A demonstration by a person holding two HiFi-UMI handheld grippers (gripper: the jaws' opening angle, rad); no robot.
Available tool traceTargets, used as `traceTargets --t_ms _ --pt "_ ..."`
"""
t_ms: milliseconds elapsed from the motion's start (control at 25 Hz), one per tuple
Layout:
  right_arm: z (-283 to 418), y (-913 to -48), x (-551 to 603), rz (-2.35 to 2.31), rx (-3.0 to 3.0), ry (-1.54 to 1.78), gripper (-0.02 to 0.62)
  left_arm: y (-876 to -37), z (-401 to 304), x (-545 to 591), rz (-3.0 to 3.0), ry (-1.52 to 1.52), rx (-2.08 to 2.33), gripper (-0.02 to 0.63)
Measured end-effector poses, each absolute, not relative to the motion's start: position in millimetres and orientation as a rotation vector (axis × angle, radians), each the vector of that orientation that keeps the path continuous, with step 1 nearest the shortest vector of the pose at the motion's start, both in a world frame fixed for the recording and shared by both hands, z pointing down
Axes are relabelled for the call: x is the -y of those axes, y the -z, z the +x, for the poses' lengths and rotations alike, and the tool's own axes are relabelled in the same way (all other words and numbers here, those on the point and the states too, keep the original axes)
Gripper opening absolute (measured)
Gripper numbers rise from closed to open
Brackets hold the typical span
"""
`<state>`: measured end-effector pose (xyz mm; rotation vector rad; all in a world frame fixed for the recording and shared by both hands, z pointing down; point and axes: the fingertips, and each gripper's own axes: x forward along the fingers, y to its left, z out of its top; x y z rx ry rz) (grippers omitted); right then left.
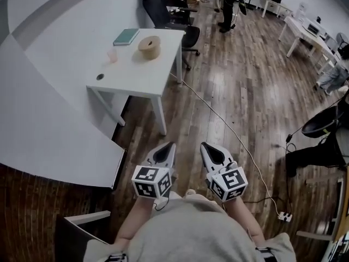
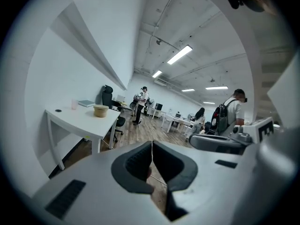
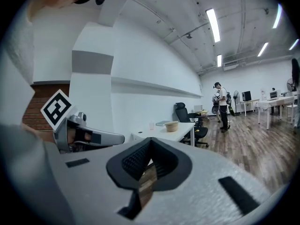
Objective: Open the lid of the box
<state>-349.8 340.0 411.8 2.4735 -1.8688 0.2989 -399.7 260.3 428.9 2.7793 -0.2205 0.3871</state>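
The box (image 1: 149, 47) is a round tan container with its lid on, standing on a white table (image 1: 136, 72) far ahead of me. The same box (image 2: 100, 110) looks small in the left gripper view, and the box (image 3: 172, 126) is also small in the right gripper view. My left gripper (image 1: 167, 146) and right gripper (image 1: 206, 146) are held side by side close to my body, over the wooden floor and well short of the table. Seen from its own camera, the left gripper (image 2: 152, 144) has its jaws together and empty. So does the right gripper (image 3: 150, 142).
A green book (image 1: 126, 36) and a pink cup (image 1: 112, 55) share the table with the box. A black office chair (image 1: 163, 10) stands behind it. A white cable (image 1: 229, 130) runs across the floor to a power strip (image 1: 284, 216). A curved white counter (image 1: 49, 130) lies at my left. A person (image 1: 229, 4) stands at the back.
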Motion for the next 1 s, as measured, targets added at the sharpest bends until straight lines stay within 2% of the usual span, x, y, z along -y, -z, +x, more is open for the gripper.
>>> traceTargets --t_ms 760,1000 --pt "-323.5 -422.0 -365.8 2.478 1.868 -0.348 0.0 -425.5 -370.3 -288.3 2.802 -0.346 0.207 0.009" --pt "-307.6 -430.5 -377.2 2.486 1.846 -0.375 0.033 -428.5 -356.0 -297.1 2.802 -0.343 0.193 0.023"
